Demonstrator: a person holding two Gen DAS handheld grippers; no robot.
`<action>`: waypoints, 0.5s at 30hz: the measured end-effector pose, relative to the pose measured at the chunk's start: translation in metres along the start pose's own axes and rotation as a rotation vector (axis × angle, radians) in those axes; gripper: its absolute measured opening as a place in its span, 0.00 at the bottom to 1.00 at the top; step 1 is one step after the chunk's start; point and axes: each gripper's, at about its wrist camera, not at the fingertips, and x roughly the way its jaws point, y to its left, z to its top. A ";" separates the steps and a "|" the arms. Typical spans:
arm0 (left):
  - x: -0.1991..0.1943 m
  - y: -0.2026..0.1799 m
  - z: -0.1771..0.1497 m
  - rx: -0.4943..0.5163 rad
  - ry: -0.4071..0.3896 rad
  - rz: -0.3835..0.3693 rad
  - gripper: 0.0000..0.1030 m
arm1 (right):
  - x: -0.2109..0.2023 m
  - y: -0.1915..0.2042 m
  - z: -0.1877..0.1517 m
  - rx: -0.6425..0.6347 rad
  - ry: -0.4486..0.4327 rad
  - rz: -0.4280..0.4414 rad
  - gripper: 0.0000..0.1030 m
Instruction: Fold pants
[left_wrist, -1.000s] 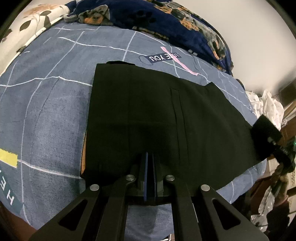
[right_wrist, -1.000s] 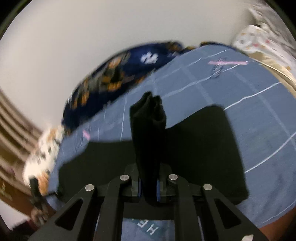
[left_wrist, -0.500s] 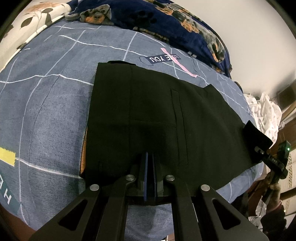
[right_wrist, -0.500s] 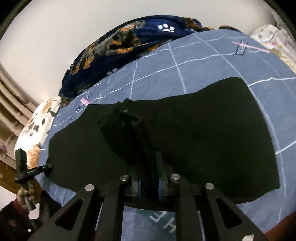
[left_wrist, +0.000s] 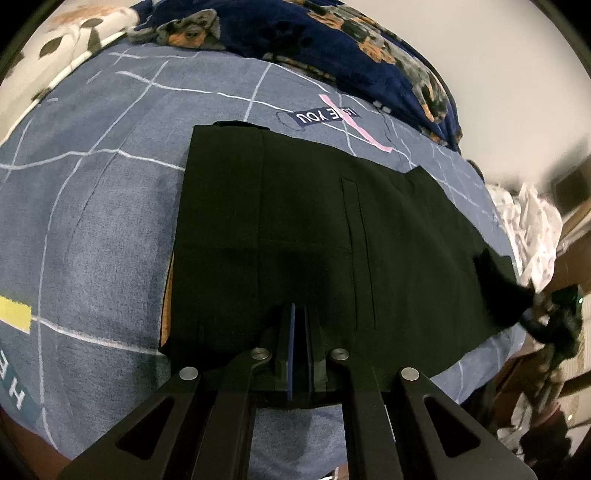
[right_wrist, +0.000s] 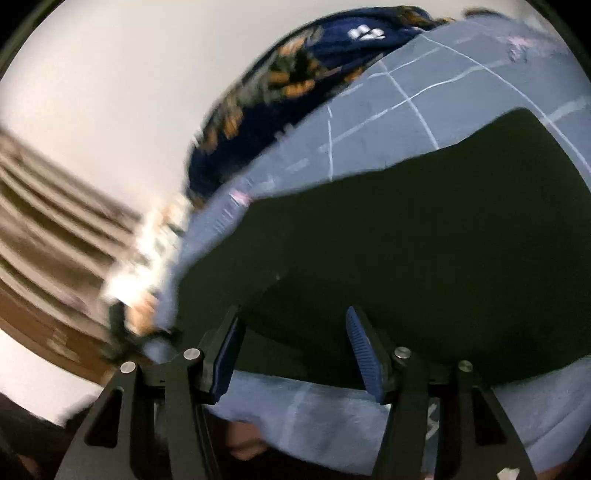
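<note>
Black pants (left_wrist: 314, 221) lie flat across the blue-grey checked bedsheet (left_wrist: 92, 221). My left gripper (left_wrist: 299, 314) is shut on their near edge, which rises to the fingers. In the right wrist view the pants (right_wrist: 443, 240) spread out ahead. My right gripper (right_wrist: 293, 314) is at their near end with its jaws opening. Its blue pads (right_wrist: 364, 350) stand apart and do not press the cloth, which lies loose under and between them. In the left wrist view, that end of the pants (left_wrist: 502, 291) bunches at the far right bed edge.
A dark blue dog-print blanket (left_wrist: 351, 48) and a floral pillow (left_wrist: 55, 48) lie along the far side of the bed. Crumpled white cloth (left_wrist: 532, 229) sits beyond the right edge. Blurred brown wooden furniture (right_wrist: 44, 240) stands at the left in the right wrist view.
The right gripper came down with the bunched pants end, then its jaws opened and the cloth dropped out of them. The left gripper has not moved.
</note>
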 end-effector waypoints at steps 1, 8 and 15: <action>0.000 -0.003 -0.001 0.023 0.001 0.013 0.05 | -0.010 -0.006 0.002 0.040 -0.035 0.035 0.53; 0.002 -0.027 -0.002 0.169 0.023 0.094 0.12 | -0.054 -0.044 -0.001 0.262 -0.172 0.206 0.54; 0.003 -0.102 0.001 0.316 0.075 -0.096 0.13 | -0.054 -0.044 -0.024 0.293 -0.109 0.201 0.54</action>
